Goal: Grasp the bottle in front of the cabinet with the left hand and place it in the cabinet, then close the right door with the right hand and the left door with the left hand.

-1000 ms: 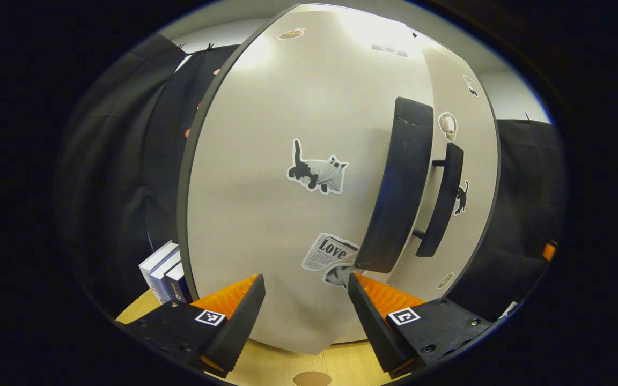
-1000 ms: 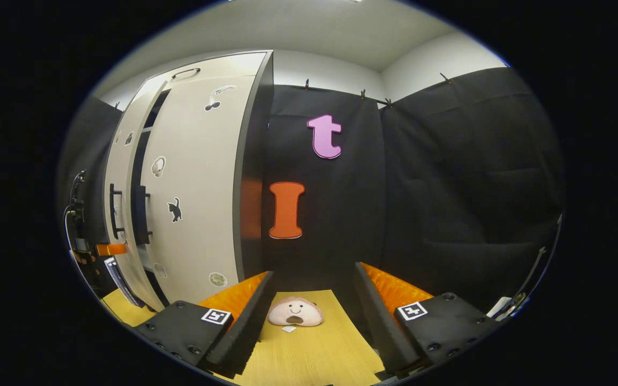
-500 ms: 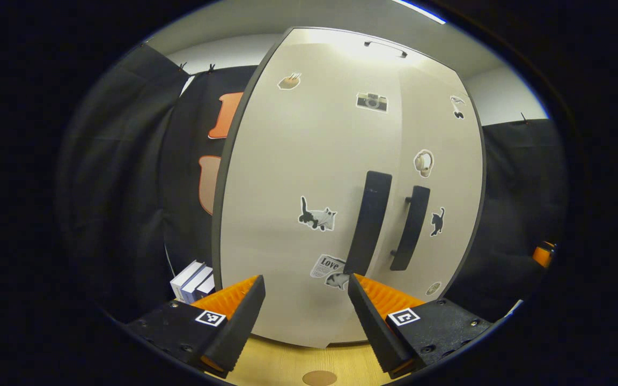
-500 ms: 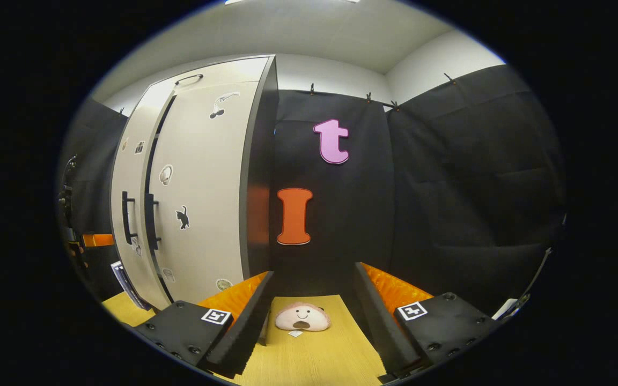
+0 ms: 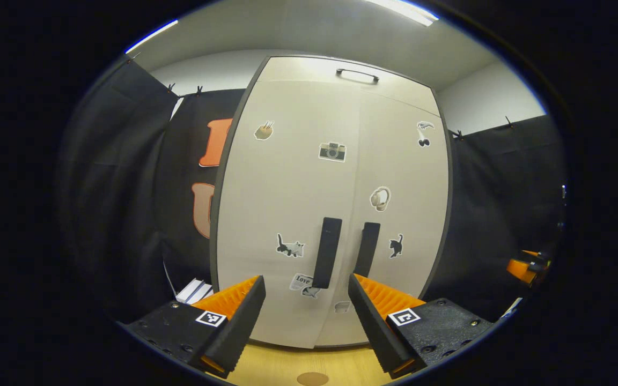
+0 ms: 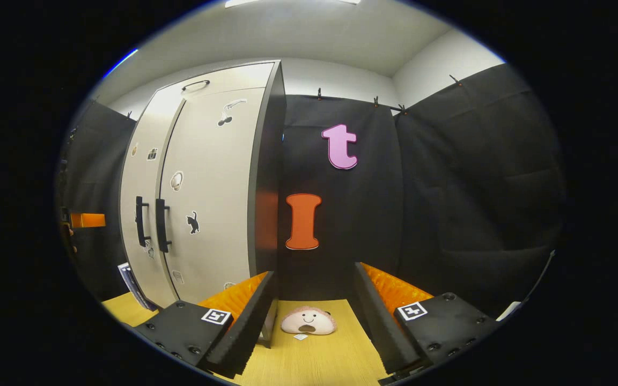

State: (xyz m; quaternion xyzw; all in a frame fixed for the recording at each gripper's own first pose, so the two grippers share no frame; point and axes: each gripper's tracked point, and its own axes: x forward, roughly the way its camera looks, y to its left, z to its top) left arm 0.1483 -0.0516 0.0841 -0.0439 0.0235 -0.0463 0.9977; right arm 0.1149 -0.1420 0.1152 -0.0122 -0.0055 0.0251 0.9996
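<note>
Both doors look flush now, so the job reads as all but finished. The left gripper point(image 5: 304, 311) sits square to the cabinet point(image 5: 336, 203) with its fingers spread wide, gripping nothing. The best finish is a straight retreat, clear of the two upright handles point(image 5: 328, 260). The right gripper point(image 6: 314, 316) hovers over the desk point(image 6: 314, 359), fingers apart and empty. The bottle is presumably shut inside; its orientation cannot be told. The cabinet stands tall, its long axis vertical.
</note>
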